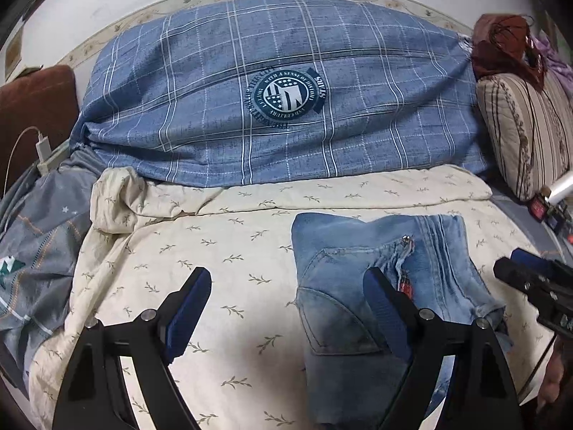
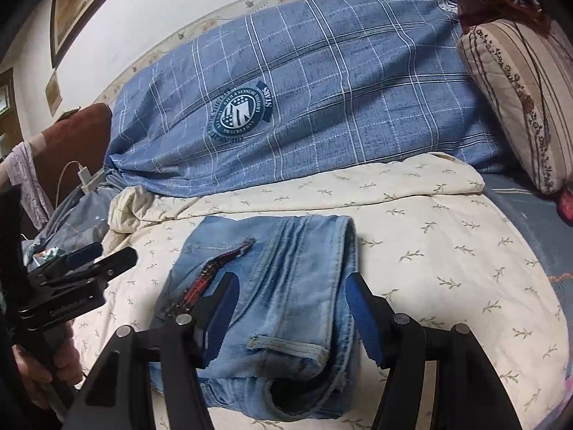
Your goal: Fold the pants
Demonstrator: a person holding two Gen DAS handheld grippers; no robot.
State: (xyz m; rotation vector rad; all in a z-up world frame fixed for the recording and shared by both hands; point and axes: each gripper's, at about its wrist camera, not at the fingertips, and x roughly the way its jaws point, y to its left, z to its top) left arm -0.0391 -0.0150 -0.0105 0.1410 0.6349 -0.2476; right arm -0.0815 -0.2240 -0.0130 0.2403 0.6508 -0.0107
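A pair of light blue jeans (image 1: 361, 279) lies folded into a compact stack on the cream leaf-print sheet (image 1: 215, 251). In the right wrist view the jeans (image 2: 286, 286) show a hem on top and a red tag at the left. My left gripper (image 1: 286, 308) is open and empty, hovering over the jeans' left edge, one finger above the back pocket. My right gripper (image 2: 290, 319) is open and empty, its fingers straddling the near end of the stack. The right gripper also shows at the left wrist view's right edge (image 1: 530, 276), and the left one in the right wrist view (image 2: 104, 254).
A big blue plaid duvet (image 1: 279, 89) is bundled along the wall behind the sheet. A striped cushion (image 1: 526, 132) stands at the right. A grey star-print cover (image 1: 35, 251) and a white charger with cable (image 1: 43, 150) lie at the left.
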